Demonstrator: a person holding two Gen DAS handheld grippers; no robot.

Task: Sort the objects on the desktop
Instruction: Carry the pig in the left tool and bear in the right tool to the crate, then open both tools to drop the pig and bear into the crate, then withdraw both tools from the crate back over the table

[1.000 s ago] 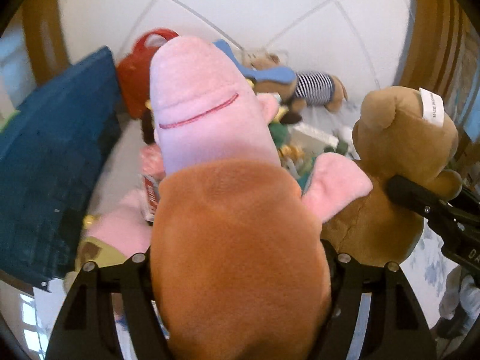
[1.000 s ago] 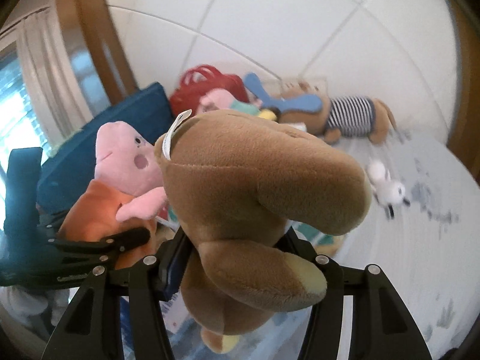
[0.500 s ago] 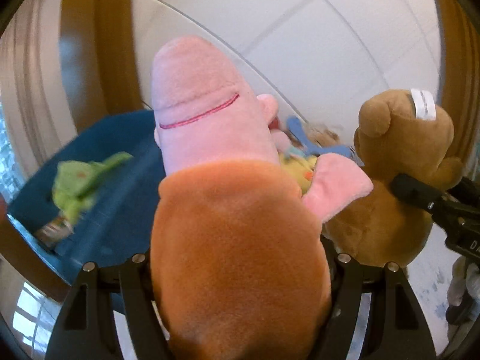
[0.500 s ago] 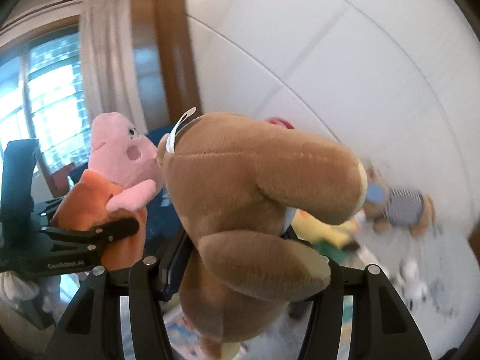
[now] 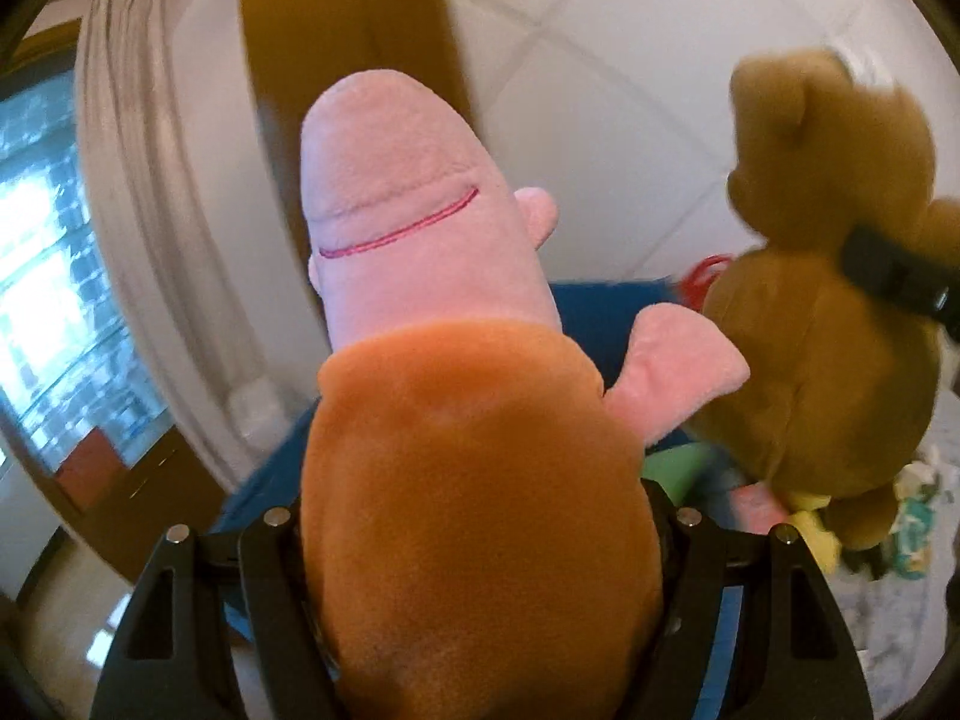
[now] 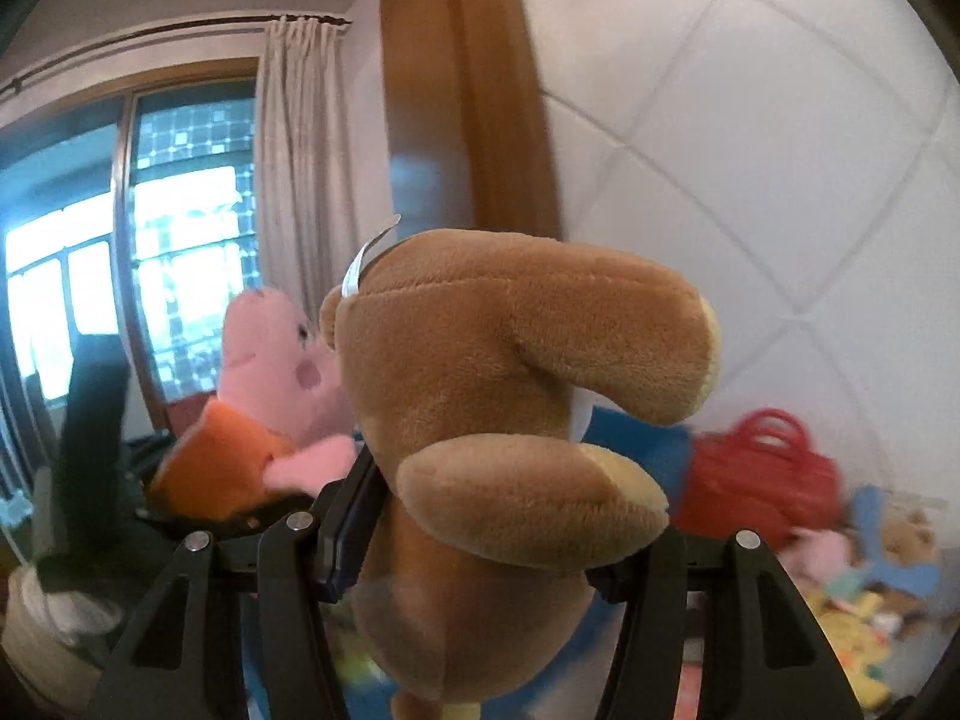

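Note:
My left gripper (image 5: 474, 546) is shut on a pink pig plush (image 5: 420, 228) in an orange dress, held up in the air; the pig also shows at the left of the right wrist view (image 6: 270, 372). My right gripper (image 6: 480, 564) is shut on a brown teddy bear (image 6: 510, 372) with a white tag, also lifted; the bear shows at the right of the left wrist view (image 5: 828, 324). Both toys are side by side, above a blue fabric bin (image 5: 588, 312) that is mostly hidden behind them.
A red handbag (image 6: 762, 474) and a heap of plush toys (image 6: 870, 564) lie low on the right. A wooden post (image 6: 462, 102), white padded wall (image 6: 750, 150), curtain (image 6: 294, 168) and window (image 6: 180, 240) are behind. A pale basket (image 6: 36, 636) sits lower left.
Both grippers have swung upward and to the left with their toys. The toy heap has slid out to the lower right, and the window, curtain and wooden post have come into view.

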